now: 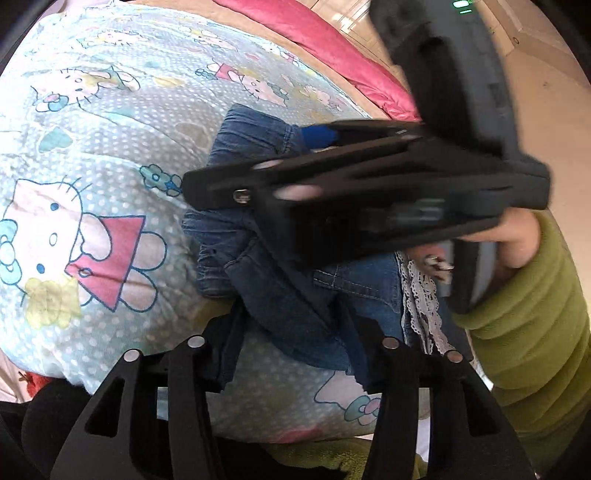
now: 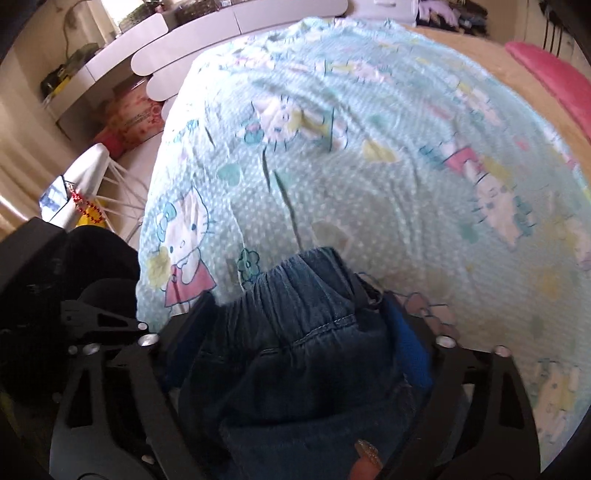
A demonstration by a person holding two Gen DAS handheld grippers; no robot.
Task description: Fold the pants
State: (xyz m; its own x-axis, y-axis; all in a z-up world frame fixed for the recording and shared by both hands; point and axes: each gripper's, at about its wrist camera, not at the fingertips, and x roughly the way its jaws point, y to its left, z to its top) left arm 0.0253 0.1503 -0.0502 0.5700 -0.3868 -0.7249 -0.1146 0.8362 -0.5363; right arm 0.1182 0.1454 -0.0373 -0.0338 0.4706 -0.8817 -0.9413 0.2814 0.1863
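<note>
Dark blue denim pants [image 1: 362, 284] lie bunched on a pale blue cartoon-cat blanket [image 1: 110, 147]. A fold of denim crosses between the fingers of my left gripper [image 1: 291, 325] at the bottom of the left wrist view, touching both, so the gripper is shut on it. My right gripper [image 1: 243, 158] reaches in from the right, blurred, its fingers either side of the far end of the pants. In the right wrist view the gathered waistband [image 2: 295, 369] fills the gap of the right gripper [image 2: 288, 295] and presses against both blue pads [image 2: 406, 350].
A hand in a green ribbed sleeve [image 1: 524, 314] holds the right gripper. White lace trim [image 1: 421, 306] lies beside the denim. A pink quilt [image 1: 332, 48] lies along the bed's far side. Beyond the blanket [image 2: 369, 166] stand white furniture [image 2: 221, 22], a red box [image 2: 129, 118] and a white chair [image 2: 92, 162].
</note>
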